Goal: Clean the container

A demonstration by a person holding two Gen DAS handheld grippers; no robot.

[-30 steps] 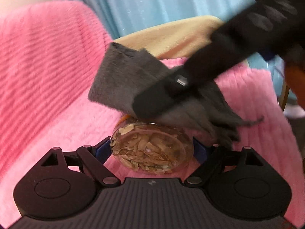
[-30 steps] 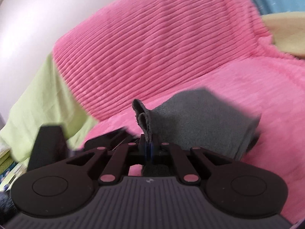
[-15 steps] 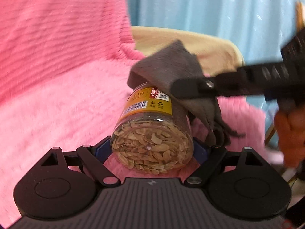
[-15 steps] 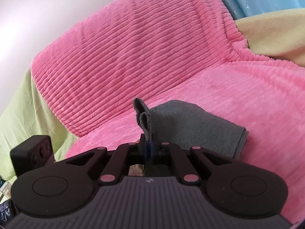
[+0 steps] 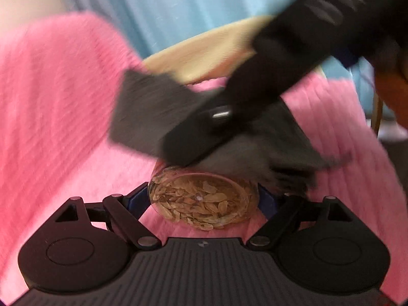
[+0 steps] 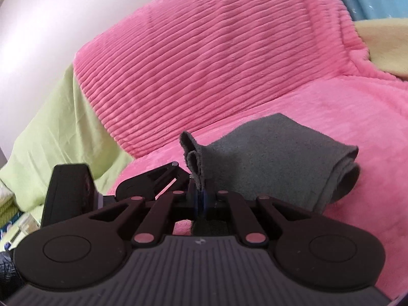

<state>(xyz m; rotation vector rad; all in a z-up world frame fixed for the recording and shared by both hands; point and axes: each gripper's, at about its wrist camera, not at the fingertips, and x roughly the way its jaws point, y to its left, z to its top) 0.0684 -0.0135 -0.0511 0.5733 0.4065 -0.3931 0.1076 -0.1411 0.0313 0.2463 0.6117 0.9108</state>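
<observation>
A clear container [image 5: 204, 200] filled with pale, flaky pieces is gripped by the left gripper [image 5: 204, 199], whose jaws are closed against its two sides, the round base being turned toward the camera. The container is held on its side just above the pink ribbed blanket [image 5: 58, 117], which fills the space to the left of it and beneath it. A grey cloth [image 5: 150, 117] is draped over the upper side of the container and is pressed there by the right gripper [image 5: 204, 137], which is seen reaching down from the upper right and is blurred. Beyond the container a pale yellow cushion [image 5: 204, 51] is seen, and behind that a light blue curtain [image 5: 178, 2].

In the right wrist view, the jaws of the right gripper [image 6: 201, 199] are closed almost fully, with a bunched fold of the grey cloth [image 6: 275, 158] pinched between them. The rest of the cloth is spread away from the jaws to the right, its far edge rolled. The container itself is hidden by the cloth in this view. To the left of the cloth part of the left gripper [image 6: 153, 178] is visible, and further left a green cover [image 6: 58, 127] lies beside the pink ribbed blanket [image 6: 216, 51].
</observation>
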